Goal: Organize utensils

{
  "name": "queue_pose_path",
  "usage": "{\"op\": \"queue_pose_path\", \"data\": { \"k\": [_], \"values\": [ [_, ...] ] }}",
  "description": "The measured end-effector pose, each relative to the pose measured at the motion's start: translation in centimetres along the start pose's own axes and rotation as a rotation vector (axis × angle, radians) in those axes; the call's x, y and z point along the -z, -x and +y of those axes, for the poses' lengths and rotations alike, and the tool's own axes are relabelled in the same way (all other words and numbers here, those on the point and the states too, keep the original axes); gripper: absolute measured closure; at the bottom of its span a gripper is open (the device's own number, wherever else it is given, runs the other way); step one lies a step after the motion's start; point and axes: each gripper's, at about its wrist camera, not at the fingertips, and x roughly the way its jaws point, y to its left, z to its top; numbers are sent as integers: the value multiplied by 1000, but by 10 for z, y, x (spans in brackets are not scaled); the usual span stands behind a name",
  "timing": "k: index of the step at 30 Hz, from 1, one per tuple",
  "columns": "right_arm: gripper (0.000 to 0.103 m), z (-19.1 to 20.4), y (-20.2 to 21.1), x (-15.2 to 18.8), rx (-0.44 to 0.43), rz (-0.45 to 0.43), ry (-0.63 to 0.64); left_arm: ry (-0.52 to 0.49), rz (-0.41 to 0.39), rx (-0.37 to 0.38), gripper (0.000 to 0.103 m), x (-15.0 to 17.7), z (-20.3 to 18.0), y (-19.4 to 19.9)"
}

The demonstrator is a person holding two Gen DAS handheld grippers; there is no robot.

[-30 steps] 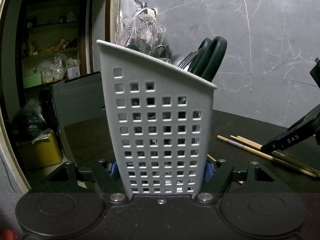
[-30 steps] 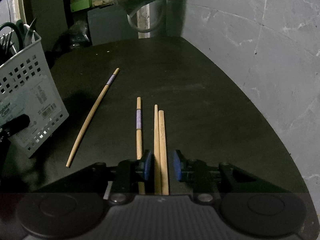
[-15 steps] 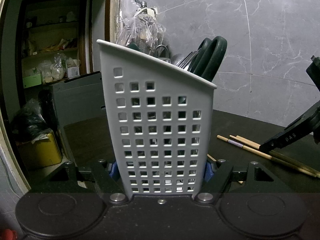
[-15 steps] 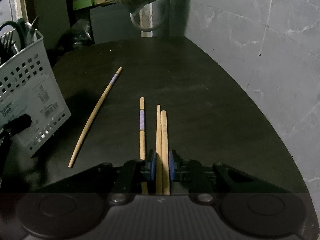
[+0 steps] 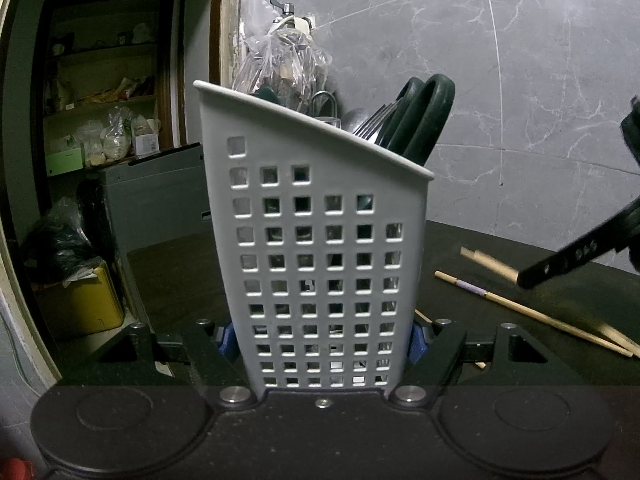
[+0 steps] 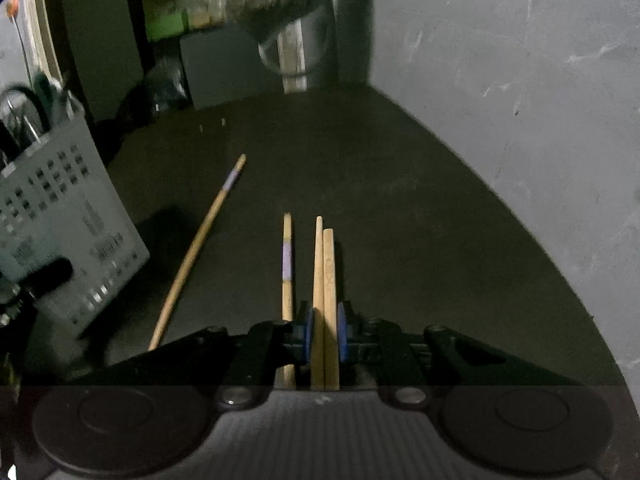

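- Left wrist view: my left gripper (image 5: 322,338) has its blue pads (image 5: 416,344) pressed on both sides of the caddy (image 5: 316,248), low near its base, jaws spread wide to its width and clamped on it.
- The caddy stands upright dead ahead at 12 o'clock and fills the middle of the view; open tabletop (image 5: 500,256) lies at 3 o'clock, and less at 9 o'clock, where the table edge falls away.
- The caddy is pale grey plastic, a grid of square holes in its wall, its rim slanting down from 11 to 2 o'clock. Dark green scissor handles (image 5: 424,120) and fork tines (image 5: 370,126) stick out above the rim.
- At 3 o'clock my right gripper (image 5: 576,254) shows as a blurred black finger above a banded chopstick (image 5: 532,312) lying on the table.
- The table is matte black; behind it a grey marbled tile wall (image 5: 520,60), a plastic bag (image 5: 280,64) hanging at 12 o'clock, and an open doorway with shelves (image 5: 100,104) at 10 o'clock.
- Right wrist view: my right gripper (image 6: 323,332) pinches a pair of plain chopsticks (image 6: 324,272) side by side between its blue pads, jaws nearly closed on them; they point to 12 o'clock. I cannot tell whether their tips touch the table.
- Just beside at 11 o'clock lies the banded chopstick (image 6: 287,264), outside my jaws; another banded one (image 6: 200,248) lies well apart, slanting toward 1 o'clock.
- The caddy (image 6: 60,224) sits at 9 o'clock, tilted in this view and blurred; bare black table runs ahead to its curved edge against the wall at 2 o'clock.
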Motion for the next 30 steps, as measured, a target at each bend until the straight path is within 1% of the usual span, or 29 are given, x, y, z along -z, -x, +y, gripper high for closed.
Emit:
{"op": "queue_pose_path", "data": {
  "k": [5,10,13,19,20,24,28,29,30],
  "values": [
    [89,-4,12,-3,-29,-58,-7,1,0,0,27,0,0,0],
    [89,-1,15,-4,-62,-82,-2,0,0,1,27,0,0,0],
    [89,3,11,-4,-64,-66,8,0,0,1,27,0,0,0],
    [89,-2,-6,2,-23,8,-1,1,1,1,27,0,0,0],
    [102,-4,-9,3,-14,19,-5,0,1,1,27,0,0,0],
    [102,-6,-11,4,11,27,-5,0,1,1,27,0,0,0],
    [99,-3,-13,2,11,39,15,0,1,1,27,0,0,0],
    [96,-3,-13,2,8,42,8,0,1,1,27,0,0,0],
    [89,-5,-12,3,1,45,0,1,1,2,27,0,1,0]
  ]
}}
